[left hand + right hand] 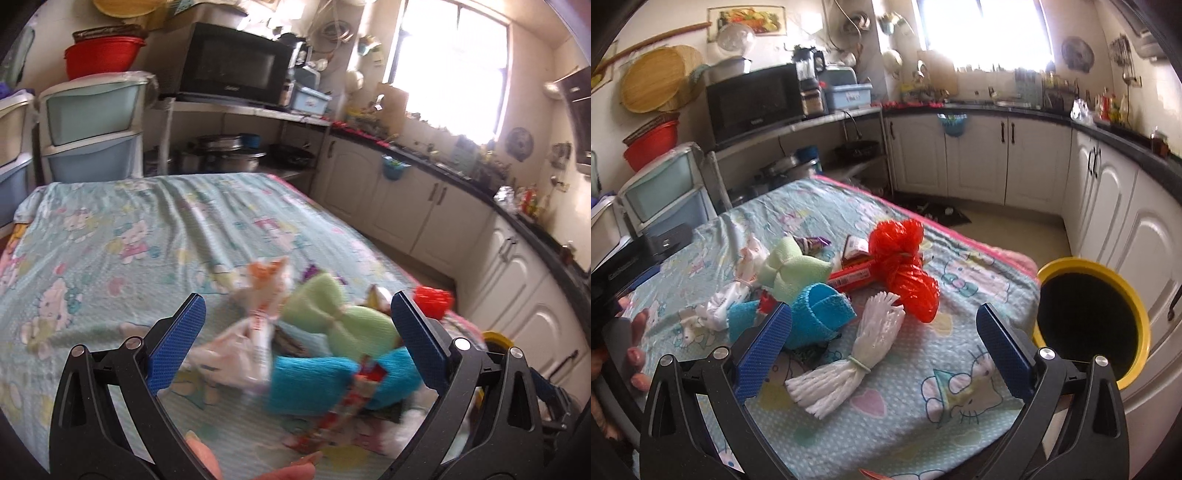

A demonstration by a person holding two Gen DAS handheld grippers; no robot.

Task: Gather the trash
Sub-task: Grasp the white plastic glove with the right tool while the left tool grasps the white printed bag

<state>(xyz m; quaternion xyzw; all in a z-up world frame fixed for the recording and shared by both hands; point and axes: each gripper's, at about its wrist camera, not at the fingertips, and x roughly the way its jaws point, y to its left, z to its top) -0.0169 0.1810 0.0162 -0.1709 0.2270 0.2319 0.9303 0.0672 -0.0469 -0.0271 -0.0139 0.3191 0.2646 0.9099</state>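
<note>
A heap of trash lies on the table's patterned cloth [960, 369]. In the right wrist view I see a white foam net [849, 358], a red net [905, 266], a blue net [816, 314], a green net [794, 266], a red box [849, 277] and a white wrapper [731, 295]. My right gripper [882, 314] is open just short of the white net. The left wrist view is blurred: my left gripper [295, 306] is open around the white wrapper [255, 325], green net [340, 314] and blue net [314, 380]. A yellow-rimmed bin [1089, 317] stands off the table's right edge.
White cabinets [1008, 155] under a dark counter run along the back and right. A microwave [236, 62] sits on a shelf, with drawer units [92, 125] at the left. The person's fingers [635, 332] and a dark device [628, 258] show at the left.
</note>
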